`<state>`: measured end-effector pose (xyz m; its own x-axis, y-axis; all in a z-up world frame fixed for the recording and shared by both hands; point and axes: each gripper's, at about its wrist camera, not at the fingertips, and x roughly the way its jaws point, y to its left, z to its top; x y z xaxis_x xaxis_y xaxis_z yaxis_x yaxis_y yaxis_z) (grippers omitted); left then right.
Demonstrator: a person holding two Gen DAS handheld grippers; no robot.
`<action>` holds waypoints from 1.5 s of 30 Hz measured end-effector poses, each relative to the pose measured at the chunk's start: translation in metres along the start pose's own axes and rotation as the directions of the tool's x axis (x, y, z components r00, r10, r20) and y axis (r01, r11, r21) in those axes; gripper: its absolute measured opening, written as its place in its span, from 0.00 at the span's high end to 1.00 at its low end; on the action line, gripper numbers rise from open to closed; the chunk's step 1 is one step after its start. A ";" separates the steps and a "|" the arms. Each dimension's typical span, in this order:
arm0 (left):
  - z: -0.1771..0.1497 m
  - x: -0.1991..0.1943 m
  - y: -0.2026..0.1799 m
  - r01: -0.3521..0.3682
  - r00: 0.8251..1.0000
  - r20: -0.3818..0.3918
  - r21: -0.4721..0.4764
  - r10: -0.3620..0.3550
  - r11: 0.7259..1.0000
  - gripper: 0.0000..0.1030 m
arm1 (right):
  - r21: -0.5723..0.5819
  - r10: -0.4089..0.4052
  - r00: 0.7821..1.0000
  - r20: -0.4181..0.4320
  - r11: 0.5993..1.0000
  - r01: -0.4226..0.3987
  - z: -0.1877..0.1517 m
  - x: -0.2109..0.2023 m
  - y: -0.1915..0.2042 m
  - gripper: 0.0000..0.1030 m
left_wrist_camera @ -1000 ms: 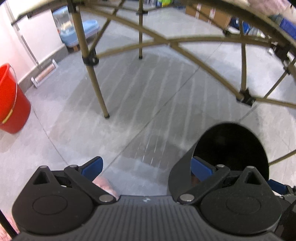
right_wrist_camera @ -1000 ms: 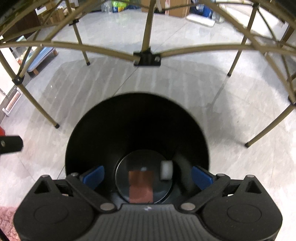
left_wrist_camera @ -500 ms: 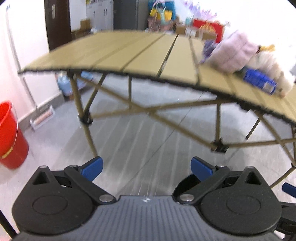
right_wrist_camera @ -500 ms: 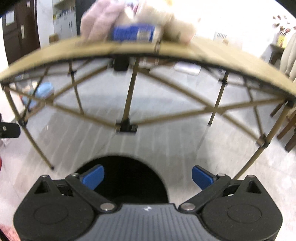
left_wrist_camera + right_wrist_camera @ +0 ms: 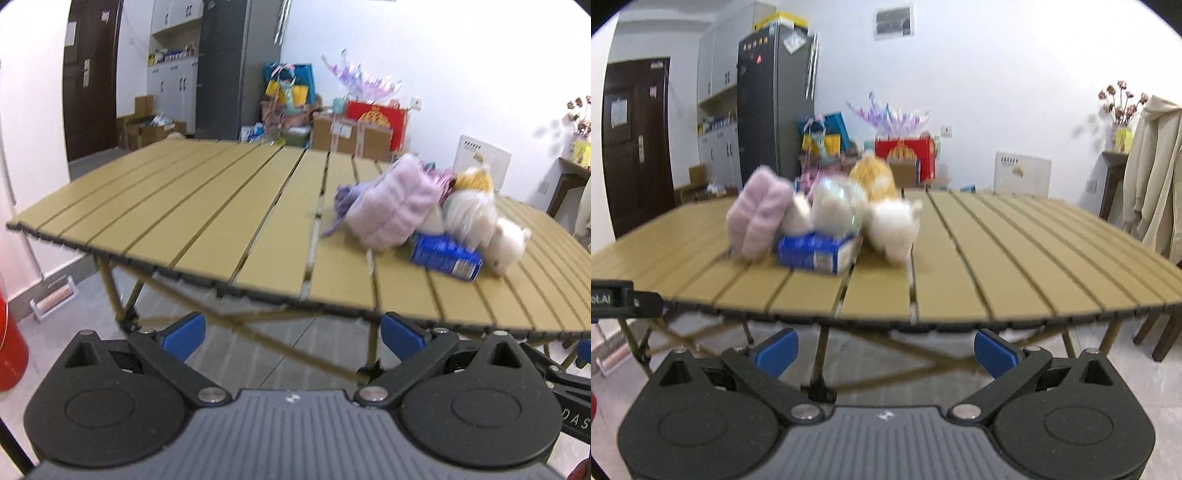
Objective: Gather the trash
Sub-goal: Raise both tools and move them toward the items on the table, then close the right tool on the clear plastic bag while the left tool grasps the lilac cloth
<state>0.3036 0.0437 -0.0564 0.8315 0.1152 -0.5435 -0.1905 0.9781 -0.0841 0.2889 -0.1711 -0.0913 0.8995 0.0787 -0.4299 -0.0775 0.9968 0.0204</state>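
Both grippers, left gripper [image 5: 291, 334] and right gripper [image 5: 884, 345], fingers spread, holding nothing. Trash pile ahead of fingers on tabletop [image 5: 207, 221]: blue box [image 5: 816, 253], pink fluffy item [image 5: 391, 206], white fluffy bits [image 5: 894, 229]. None collected yet; whole pile left.

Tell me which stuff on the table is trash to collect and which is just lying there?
Probably trash:
- blue packet
- clear crumpled wrapper, blurry

Probably just lying about:
- pink fluffy thing
- white plush toy
- orange plush
- red bucket

Both tongs are open, holding nothing.
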 end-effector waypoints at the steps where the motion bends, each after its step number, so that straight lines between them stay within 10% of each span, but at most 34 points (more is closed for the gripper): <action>1: 0.003 0.002 -0.003 0.001 1.000 0.008 0.005 -0.001 1.000 0.00 | 0.000 0.000 1.000 0.011 1.000 0.000 0.004 0.001 -0.001 0.01; 31: 0.063 0.052 -0.016 0.004 0.995 0.104 -0.023 -0.001 1.000 0.00 | -0.077 0.034 0.986 0.161 0.997 -0.022 0.054 0.083 0.036 0.07; 37: 0.067 0.059 -0.011 -0.014 0.995 0.099 -0.040 0.018 0.999 0.00 | -0.110 0.033 0.980 0.198 0.994 -0.011 0.061 0.097 0.047 0.20; 45: 0.063 0.067 -0.019 -0.009 0.996 0.086 -0.012 0.010 1.000 0.00 | -0.128 0.044 0.981 0.188 0.992 -0.020 0.064 0.105 0.048 0.64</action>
<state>0.3956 0.0435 -0.0382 0.8716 0.1394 -0.4700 -0.2040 0.9749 -0.0891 0.4072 -0.1141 -0.0779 0.9600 0.1239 -0.2512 -0.1497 0.9849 -0.0864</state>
